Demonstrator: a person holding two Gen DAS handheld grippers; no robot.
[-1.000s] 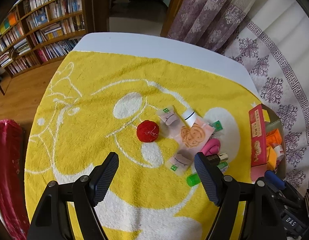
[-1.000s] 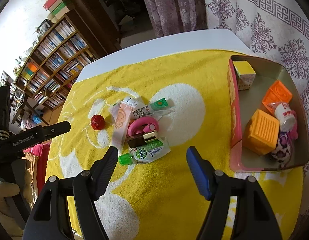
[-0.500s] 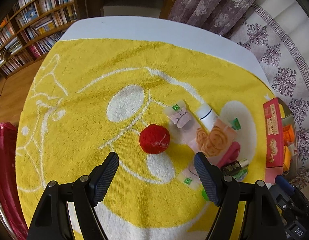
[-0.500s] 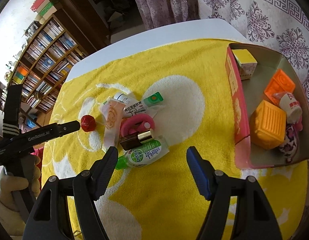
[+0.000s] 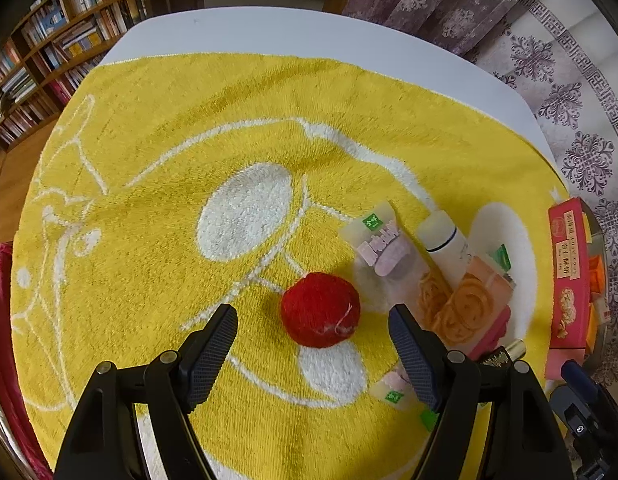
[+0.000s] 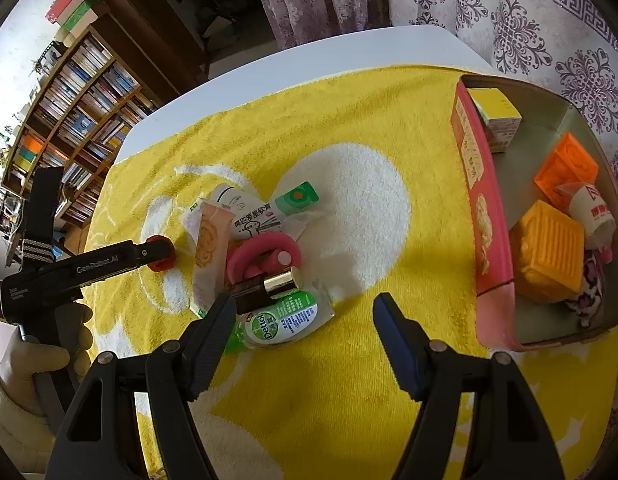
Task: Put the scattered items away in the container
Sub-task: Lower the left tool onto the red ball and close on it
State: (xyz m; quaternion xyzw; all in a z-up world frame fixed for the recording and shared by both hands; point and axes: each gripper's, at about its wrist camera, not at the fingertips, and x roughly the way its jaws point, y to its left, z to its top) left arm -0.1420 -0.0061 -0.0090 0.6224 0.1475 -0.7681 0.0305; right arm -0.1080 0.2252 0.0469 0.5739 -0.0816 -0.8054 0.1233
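Note:
A red yarn ball [image 5: 319, 310] lies on the yellow towel [image 5: 157, 136], just ahead of my open left gripper [image 5: 313, 340], between the lines of its two fingers but untouched. Right of it lies a heap: sachets [image 5: 379, 246], a white tube [image 5: 445, 246], a pink ring [image 6: 265, 256], a lipstick [image 6: 269, 284] and a Dettol bottle [image 6: 285, 318]. My right gripper [image 6: 303, 330] hangs open above the bottle, holding nothing. The pink-sided box [image 6: 485, 216] at the right holds orange blocks [image 6: 549, 254], a yellow carton [image 6: 497, 118] and a small cup [image 6: 591, 210].
The towel covers a white table [image 5: 269, 32] whose far edge is bare. Bookshelves [image 6: 69, 120] stand at the left, patterned curtains [image 6: 509, 12] behind. A gloved hand [image 6: 37, 360] holds the left gripper's handle at the left of the right wrist view.
My left gripper has come down and forward, so the red ball now sits close between its fingertips. My right gripper has sunk slightly toward the Dettol bottle. Both stay open.

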